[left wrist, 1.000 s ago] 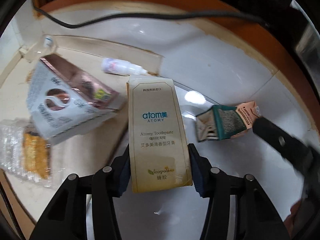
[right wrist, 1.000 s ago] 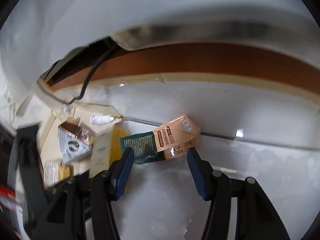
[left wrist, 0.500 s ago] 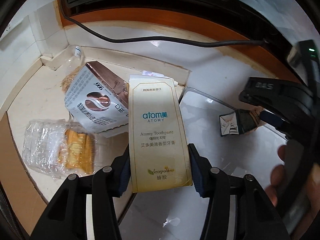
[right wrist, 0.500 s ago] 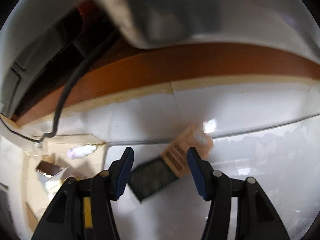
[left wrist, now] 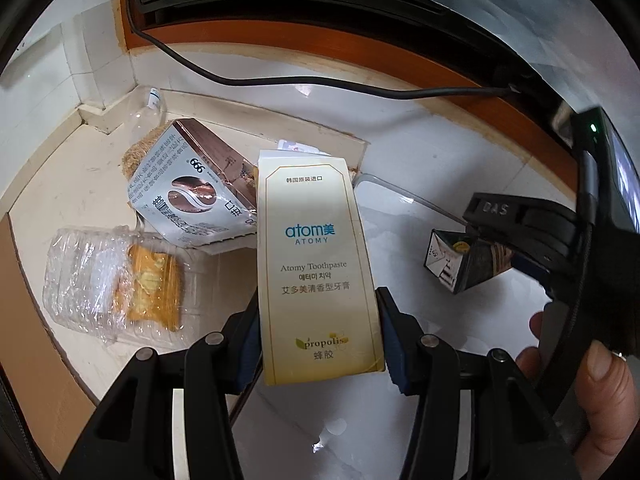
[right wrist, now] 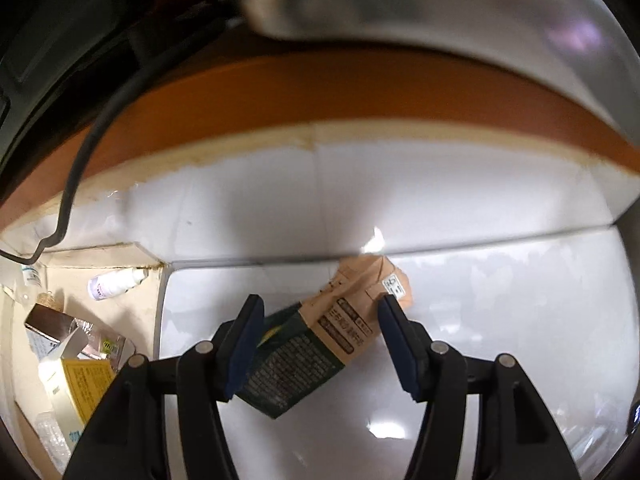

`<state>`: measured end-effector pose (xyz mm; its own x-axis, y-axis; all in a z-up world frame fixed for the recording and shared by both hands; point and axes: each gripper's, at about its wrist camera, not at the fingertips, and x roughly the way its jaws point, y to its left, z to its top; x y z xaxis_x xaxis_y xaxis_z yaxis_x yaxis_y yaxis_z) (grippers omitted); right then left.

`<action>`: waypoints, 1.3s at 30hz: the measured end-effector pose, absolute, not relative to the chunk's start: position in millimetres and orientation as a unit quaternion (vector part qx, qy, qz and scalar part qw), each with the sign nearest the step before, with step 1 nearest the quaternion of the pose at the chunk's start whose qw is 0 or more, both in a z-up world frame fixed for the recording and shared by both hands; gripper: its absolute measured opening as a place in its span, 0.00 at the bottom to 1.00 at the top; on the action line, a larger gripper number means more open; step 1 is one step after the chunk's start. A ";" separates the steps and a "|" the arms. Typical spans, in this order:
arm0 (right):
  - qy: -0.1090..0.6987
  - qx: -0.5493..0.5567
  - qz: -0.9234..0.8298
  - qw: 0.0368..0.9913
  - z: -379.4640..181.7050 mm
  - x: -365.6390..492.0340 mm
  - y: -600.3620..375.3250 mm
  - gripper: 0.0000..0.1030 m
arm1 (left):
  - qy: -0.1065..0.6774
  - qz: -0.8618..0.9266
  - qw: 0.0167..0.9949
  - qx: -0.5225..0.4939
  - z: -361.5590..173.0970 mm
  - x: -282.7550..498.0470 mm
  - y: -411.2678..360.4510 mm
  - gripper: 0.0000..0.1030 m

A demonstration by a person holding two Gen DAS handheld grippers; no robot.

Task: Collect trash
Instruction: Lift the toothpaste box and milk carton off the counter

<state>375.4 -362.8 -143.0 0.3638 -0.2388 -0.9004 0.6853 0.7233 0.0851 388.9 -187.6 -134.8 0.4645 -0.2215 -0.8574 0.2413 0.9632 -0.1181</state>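
Note:
A cream Atomy toothpaste box (left wrist: 316, 240) stands upright between the blue pads of my left gripper (left wrist: 318, 296), which is shut on its lower half above the floor. To its right a green and beige drink carton (left wrist: 460, 264) lies on the white floor tile, partly covered by the black fingers of the other gripper. In the right wrist view that carton (right wrist: 304, 360) lies slantwise between the fingers of my right gripper (right wrist: 320, 304). Its jaws are opening and the pads stand beside the carton without squeezing it.
On the cream tile at the left lie a silver-brown coffee box (left wrist: 188, 196), a clear plastic pack with yellow contents (left wrist: 116, 284) and a small white bottle (right wrist: 116, 284). A black cable (left wrist: 280, 84) runs along the orange wooden base (right wrist: 320, 96). A person's fingers (left wrist: 600, 392) show at the right.
My left gripper has risen and drawn back with the toothpaste box, so more floor shows. My right gripper has tipped downward and closed in until the carton lies between its fingers.

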 end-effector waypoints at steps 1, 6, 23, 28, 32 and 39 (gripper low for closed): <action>0.484 0.247 -0.288 0.788 -145.8 374.3 -366.3 0.58 | 0.500 -0.136 0.855 0.010 -134.0 387.7 -188.4 0.48; 0.481 0.320 -0.254 0.776 -157.0 355.8 -390.9 0.59 | 0.506 -0.146 0.850 0.003 -133.9 381.1 -189.2 0.48; 0.492 0.377 -0.152 0.769 -178.2 353.9 -402.0 0.61 | 0.516 -0.161 0.841 0.000 -140.8 371.7 -199.7 0.48; 0.475 0.388 -0.203 0.763 -175.3 367.0 -398.9 0.70 | 0.515 -0.162 0.842 -0.003 -139.6 375.6 -199.3 0.49; 0.459 0.383 -0.226 0.769 -173.1 367.8 -394.7 0.72 | 0.515 -0.164 0.842 -0.003 -140.2 375.2 -199.0 0.49; 0.419 0.403 -0.184 0.792 -169.0 354.9 -391.4 0.41 | 0.515 -0.168 0.840 0.002 -136.3 373.3 -198.3 0.49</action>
